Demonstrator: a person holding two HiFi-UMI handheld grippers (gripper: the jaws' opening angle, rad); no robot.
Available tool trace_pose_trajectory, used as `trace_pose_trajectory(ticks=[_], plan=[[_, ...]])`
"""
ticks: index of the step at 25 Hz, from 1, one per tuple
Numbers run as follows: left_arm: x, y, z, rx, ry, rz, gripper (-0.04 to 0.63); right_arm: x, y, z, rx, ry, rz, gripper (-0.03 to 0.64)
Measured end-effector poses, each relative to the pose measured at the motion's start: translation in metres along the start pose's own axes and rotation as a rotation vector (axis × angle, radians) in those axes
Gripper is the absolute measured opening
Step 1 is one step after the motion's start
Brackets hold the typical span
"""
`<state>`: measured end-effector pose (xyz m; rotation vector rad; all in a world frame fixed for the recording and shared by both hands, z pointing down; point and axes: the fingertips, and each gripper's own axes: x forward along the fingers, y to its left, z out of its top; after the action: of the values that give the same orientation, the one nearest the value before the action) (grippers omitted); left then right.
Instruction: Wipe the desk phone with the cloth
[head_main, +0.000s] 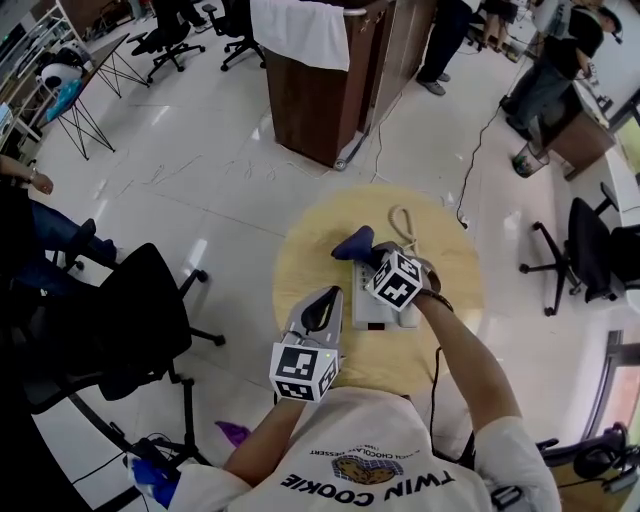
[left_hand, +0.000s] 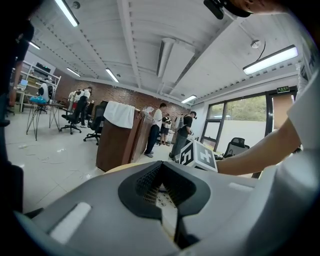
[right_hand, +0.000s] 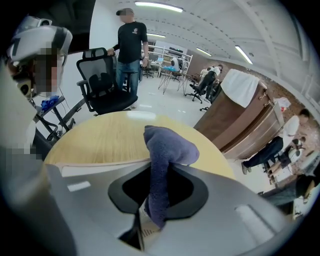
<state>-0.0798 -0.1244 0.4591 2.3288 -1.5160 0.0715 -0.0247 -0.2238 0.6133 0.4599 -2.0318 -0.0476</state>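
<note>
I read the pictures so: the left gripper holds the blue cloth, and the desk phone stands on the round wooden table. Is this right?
One thing is wrong. The right gripper holds the blue cloth, as the right gripper view shows: its jaws are shut on it. The left gripper holds nothing. The desk phone does stand on the round wooden table.

Desk phone (head_main: 376, 308) lies on the table (head_main: 305, 250); cloth (head_main: 355, 243) at its far end.
</note>
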Motion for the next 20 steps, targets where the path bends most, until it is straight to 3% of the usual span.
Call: trace_pose_trajectory(ticks=[20], plan=[[-0.005,-0.024,-0.008,0.019,0.018,-0.092,-0.009,-0.058,0.067,-0.010,0.102,-0.078,-0.013,0.064]])
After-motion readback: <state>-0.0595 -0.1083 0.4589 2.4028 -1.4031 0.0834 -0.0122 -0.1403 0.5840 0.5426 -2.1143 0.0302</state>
